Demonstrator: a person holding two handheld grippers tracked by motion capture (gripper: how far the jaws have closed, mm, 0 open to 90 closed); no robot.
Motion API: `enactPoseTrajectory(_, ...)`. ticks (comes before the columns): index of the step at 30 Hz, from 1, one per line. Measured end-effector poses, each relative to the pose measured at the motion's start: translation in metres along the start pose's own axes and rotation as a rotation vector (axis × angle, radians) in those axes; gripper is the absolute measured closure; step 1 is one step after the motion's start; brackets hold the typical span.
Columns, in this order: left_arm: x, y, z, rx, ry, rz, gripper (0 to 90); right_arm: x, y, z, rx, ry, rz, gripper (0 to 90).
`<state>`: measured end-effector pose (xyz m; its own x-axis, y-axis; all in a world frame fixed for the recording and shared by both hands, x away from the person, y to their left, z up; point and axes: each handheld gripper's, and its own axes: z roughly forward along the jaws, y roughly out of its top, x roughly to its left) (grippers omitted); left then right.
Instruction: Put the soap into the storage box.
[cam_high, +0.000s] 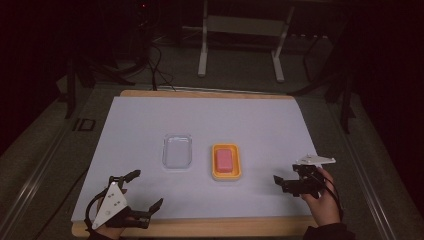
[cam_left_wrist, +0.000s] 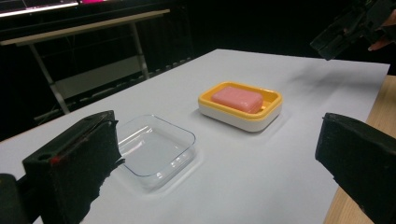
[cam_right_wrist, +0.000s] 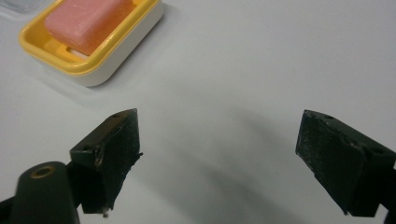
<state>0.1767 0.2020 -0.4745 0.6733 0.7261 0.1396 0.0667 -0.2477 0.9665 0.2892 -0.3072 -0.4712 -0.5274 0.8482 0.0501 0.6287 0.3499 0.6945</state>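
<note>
A pink soap bar (cam_high: 225, 160) lies in a yellow-and-white soap dish (cam_high: 226, 176) near the middle of the white sheet. Left of it sits a clear plastic tray (cam_high: 177, 151) with nothing in it. My left gripper (cam_high: 145, 190) rests at the front left edge, open, and points toward the clear tray (cam_left_wrist: 154, 149) and the dish (cam_left_wrist: 205, 100). My right gripper (cam_high: 286, 176) hovers to the right of the dish, open, with bare sheet between its jaws. In the right gripper view the right gripper (cam_right_wrist: 219, 128) has the dish (cam_right_wrist: 93, 63) and soap (cam_right_wrist: 86, 21) at the upper left.
The white sheet (cam_high: 250, 120) covers a wooden tabletop (cam_high: 200, 227) whose edge shows at the front. A white metal stand (cam_high: 240, 30) and cables (cam_high: 155, 65) lie on the floor beyond the table. The right gripper's jaw (cam_left_wrist: 355, 25) shows at the left gripper view's top right.
</note>
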Motion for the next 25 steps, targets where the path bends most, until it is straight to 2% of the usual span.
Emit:
enactPoseTrajectory(4,0.000,0.000,0.000,0.001,0.001,0.001,0.4,-0.002,-0.008,-0.005,-0.016,-0.004,0.008,13.8)
enactPoseTrajectory(8,0.000,0.000,0.000,0.001,0.000,0.000,0.4,-0.002,-0.014,-0.004,-0.025,-0.023,-0.005,13.7)
enactPoseTrajectory(17,0.000,0.000,0.001,0.004,-0.005,-0.001,0.4,-0.003,-0.015,0.002,-0.034,-0.018,-0.031,13.8)
enactPoseTrajectory(20,0.000,0.000,0.001,0.004,-0.004,0.000,0.4,-0.003,-0.016,0.003,-0.025,-0.031,-0.038,13.8)
enactPoseTrajectory(25,0.000,0.000,0.001,0.004,-0.005,-0.001,0.4,-0.006,-0.016,0.003,-0.029,-0.030,-0.023,13.8)
